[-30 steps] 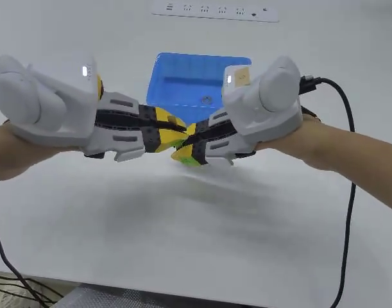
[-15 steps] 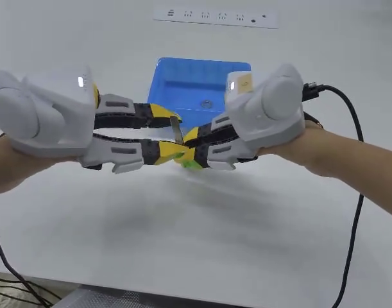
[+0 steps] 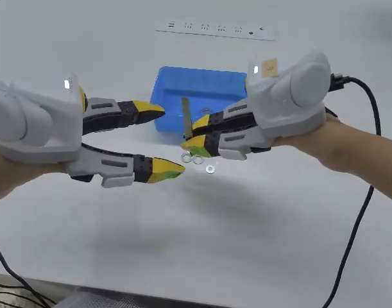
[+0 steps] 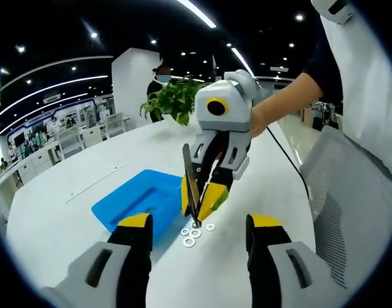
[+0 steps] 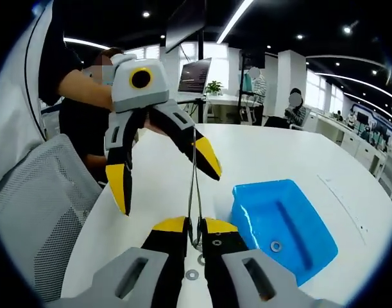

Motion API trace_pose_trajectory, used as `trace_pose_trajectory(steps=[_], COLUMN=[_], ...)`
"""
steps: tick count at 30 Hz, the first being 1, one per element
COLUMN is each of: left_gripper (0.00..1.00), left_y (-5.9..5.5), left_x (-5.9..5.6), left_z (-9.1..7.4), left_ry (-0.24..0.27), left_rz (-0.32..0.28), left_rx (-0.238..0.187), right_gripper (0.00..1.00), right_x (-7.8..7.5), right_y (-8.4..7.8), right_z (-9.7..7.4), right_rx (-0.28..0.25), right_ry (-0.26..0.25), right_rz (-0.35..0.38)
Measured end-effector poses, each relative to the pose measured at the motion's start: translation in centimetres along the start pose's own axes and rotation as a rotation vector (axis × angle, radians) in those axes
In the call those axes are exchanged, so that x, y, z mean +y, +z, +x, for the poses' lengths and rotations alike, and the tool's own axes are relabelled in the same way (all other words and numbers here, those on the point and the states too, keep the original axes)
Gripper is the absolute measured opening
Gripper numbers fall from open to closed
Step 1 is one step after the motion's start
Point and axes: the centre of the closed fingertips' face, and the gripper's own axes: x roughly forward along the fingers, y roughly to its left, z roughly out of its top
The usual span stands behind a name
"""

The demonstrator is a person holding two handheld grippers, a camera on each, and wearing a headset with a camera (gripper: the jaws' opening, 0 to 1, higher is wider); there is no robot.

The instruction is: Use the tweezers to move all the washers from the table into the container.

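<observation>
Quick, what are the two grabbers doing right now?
The left gripper is open, holding nothing.
The right gripper is shut on the tweezers.

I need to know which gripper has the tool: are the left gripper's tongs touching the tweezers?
Apart. In the head view the tongs of the left gripper stand open, with a clear gap to the tweezers, which are clamped in the right gripper.

The tweezers (image 3: 185, 115) are dull metal. Beside the glossy plastic container (image 3: 176, 86), shiny metal washers (image 3: 197, 160) lie on a smooth table (image 3: 215, 244).

Right gripper (image 5: 196, 226) fingers (image 5: 172, 226) pinching tweezers (image 5: 195, 154), washers (image 5: 192, 274) beneath, container (image 5: 298, 212) nearby
</observation>
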Motion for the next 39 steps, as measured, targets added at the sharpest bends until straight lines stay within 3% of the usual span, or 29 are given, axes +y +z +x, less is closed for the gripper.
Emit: trace_pose_trajectory(steps=[10, 15, 18, 24, 27, 32, 37, 39], left_gripper=[0.86, 0.97, 1.00, 1.00, 1.00, 1.00, 1.00, 1.00], left_y=[-0.3, -0.5, -1.2, -0.9, -1.0, -1.5, -3.2, -3.7], left_x=[0.2, -0.5, -0.2, -0.2, 0.0, 0.2, 0.3, 0.2], left_z=[-1.8, -2.6, -3.0, -3.7, -3.9, -4.2, -4.0, -4.1], left_ry=[0.061, 0.061, 0.090, 0.081, 0.082, 0.084, 0.096, 0.096], left_rz=[-0.066, -0.086, -0.087, -0.106, -0.117, -0.098, -0.105, -0.100], left_rx=[-0.019, -0.021, 0.003, -0.022, -0.036, -0.031, -0.004, 0.009], right_gripper=[0.09, 0.09, 0.09, 0.09, 0.09, 0.09, 0.09, 0.09], right_x=[-2.1, -3.5, -4.6, -7.4, -9.3, -11.2, -12.4, -12.5], right_y=[4.3, 5.4, 5.7, 4.6, 3.5, 1.3, -1.2, -2.2], right_z=[-3.5, -4.1, -4.0, -3.2, -2.5, -0.5, 0.9, 1.3], right_rx=[-0.099, -0.100, -0.115, -0.124, -0.126, -0.139, -0.122, -0.092], right_ry=[-0.076, -0.120, -0.140, -0.210, -0.242, -0.275, -0.314, -0.320], right_rz=[0.012, 0.008, 0.027, 0.092, 0.125, 0.190, 0.262, 0.261])
